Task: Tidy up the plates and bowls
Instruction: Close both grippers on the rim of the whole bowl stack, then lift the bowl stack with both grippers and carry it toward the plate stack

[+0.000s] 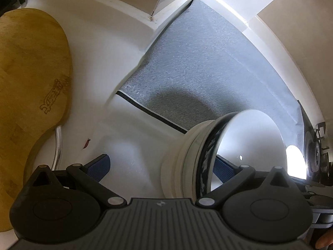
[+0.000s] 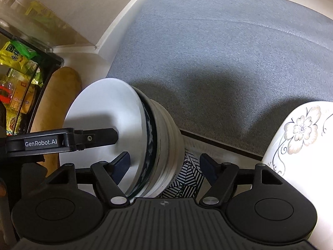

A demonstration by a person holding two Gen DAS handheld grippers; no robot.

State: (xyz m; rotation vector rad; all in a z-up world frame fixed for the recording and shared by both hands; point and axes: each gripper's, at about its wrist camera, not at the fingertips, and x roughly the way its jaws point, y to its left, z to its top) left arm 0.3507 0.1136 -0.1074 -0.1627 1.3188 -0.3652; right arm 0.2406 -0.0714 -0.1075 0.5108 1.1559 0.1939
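A stack of dishes stands on its edge at the near rim of the grey mat: a white plate in front, a dark blue patterned dish behind it, then several white ones. My left gripper is open and straddles the stack. One of its fingers lies across the white plate's face, while the other stands well clear of the stack's back. My right gripper is open around the same stack, one pad at the plate's face and the other apart from the back.
A floral white bowl sits close on the right. A black-and-white patterned sheet lies under the stack. The grey mat stretches ahead to the wall. A wooden board lies left, a shelf of packets beyond it, and a stove burner right.
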